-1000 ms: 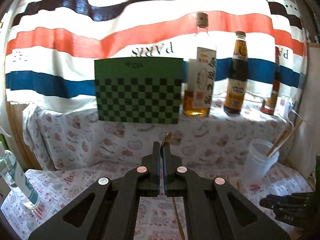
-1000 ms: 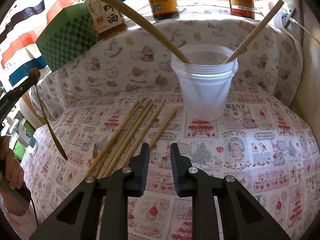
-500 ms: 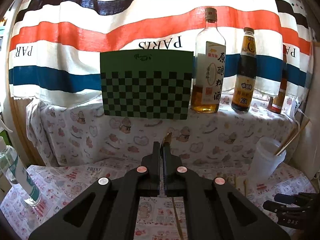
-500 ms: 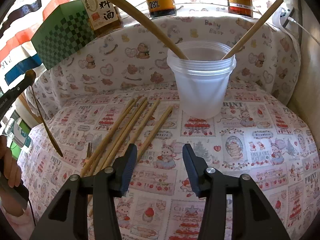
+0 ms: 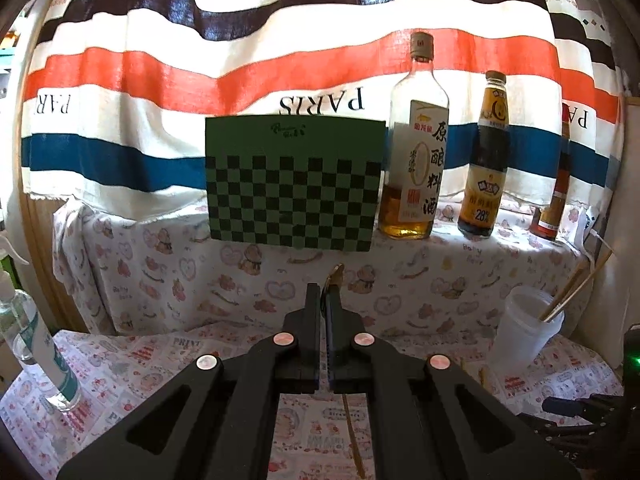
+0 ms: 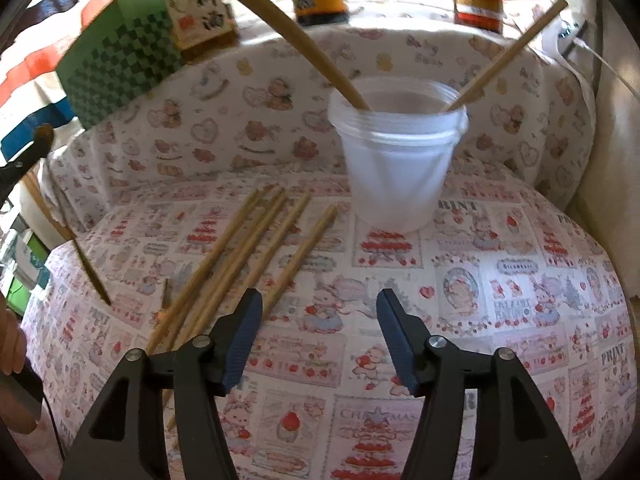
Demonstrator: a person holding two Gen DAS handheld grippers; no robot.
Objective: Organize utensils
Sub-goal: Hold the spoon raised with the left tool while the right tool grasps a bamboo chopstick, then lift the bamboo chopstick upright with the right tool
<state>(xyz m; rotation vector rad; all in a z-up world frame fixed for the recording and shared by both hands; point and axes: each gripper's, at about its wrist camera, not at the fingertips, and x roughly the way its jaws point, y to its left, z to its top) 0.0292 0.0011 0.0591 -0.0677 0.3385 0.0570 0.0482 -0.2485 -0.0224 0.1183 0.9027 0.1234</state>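
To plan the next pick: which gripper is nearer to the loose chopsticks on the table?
Right. The right gripper hangs open at the loose chopsticks; the left gripper, shut on a spoon, is raised off to their left.

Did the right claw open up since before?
Yes. The right claw spread wide: its left fingertip now sits by the loose chopsticks, its right one far off, below the plastic cup.

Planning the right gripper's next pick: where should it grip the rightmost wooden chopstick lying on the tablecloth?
Grip the rightmost wooden chopstick mid-shaft, from above, right gripper jaws turned across it. It lies flat, slanting toward the translucent plastic cup, slightly apart from the other chopsticks.
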